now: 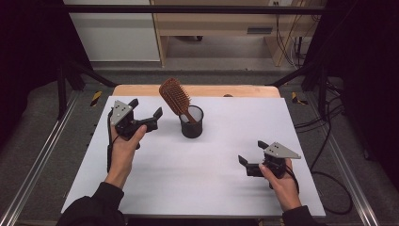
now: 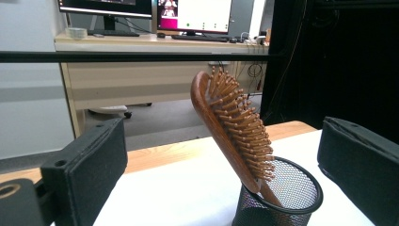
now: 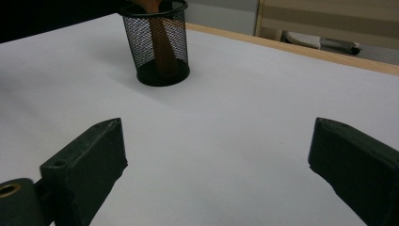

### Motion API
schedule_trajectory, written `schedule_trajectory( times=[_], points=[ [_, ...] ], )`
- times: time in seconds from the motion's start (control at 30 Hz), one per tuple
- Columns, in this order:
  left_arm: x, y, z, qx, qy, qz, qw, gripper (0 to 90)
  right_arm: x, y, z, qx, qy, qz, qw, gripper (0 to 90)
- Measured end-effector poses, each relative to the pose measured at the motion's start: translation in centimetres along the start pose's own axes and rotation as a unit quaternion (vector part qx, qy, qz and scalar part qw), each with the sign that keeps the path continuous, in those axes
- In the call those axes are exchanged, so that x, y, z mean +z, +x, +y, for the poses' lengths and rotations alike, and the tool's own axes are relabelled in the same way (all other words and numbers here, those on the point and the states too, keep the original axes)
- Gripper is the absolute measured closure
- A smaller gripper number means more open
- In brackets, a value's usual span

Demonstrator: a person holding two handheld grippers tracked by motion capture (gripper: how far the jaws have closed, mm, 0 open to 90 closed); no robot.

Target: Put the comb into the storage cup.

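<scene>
One wooden hairbrush (image 1: 175, 97) stands in one black mesh cup (image 1: 191, 124) on the counter (image 1: 197, 169); two tongs are present, the left tongs (image 1: 145, 113) and the right tongs (image 1: 252, 153).

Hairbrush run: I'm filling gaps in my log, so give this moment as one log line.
hairbrush: handle down in mesh cup, leaning | left gripper: open, beside brush, apart | right gripper: open, holding nothing

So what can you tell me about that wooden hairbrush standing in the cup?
The reddish-brown wooden paddle hairbrush has an oval head set with rows of wooden pins and a narrower handle. It stands handle-down in the black wire-mesh cup on the white table, leaning with its head well above the rim. The handle rests against the cup's inside. Both tongs are apart from it; nothing else touches it.
</scene>
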State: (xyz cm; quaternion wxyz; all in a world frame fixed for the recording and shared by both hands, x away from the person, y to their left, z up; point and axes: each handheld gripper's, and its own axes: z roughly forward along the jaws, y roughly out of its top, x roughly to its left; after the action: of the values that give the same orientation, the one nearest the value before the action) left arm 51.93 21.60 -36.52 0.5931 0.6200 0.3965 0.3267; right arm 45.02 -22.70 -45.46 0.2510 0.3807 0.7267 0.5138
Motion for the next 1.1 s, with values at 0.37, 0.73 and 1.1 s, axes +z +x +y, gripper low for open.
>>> schedule_trajectory(
  times=[0.37, 0.73, 1.1],
  points=[
    [-1.9, -0.3, 0.5, -0.001, 0.011, -0.008, 0.9999, 2.3, -0.3, 0.1, 0.1, 0.000, -0.005, -0.004, 1.0000, 5.6],
    [-3.4, -0.9, 0.4, 0.007, 0.014, -0.019, 0.9997, 2.2, -0.8, 0.8, -0.1, 0.004, -0.006, 0.000, 1.0000, 5.1],
    [-6.1, 0.8, 1.1, 0.013, 0.012, -0.006, 0.9998, 2.0, -0.8, 0.8, -0.1, 0.000, -0.012, -0.004, 0.9999, 4.8]
  ],
)
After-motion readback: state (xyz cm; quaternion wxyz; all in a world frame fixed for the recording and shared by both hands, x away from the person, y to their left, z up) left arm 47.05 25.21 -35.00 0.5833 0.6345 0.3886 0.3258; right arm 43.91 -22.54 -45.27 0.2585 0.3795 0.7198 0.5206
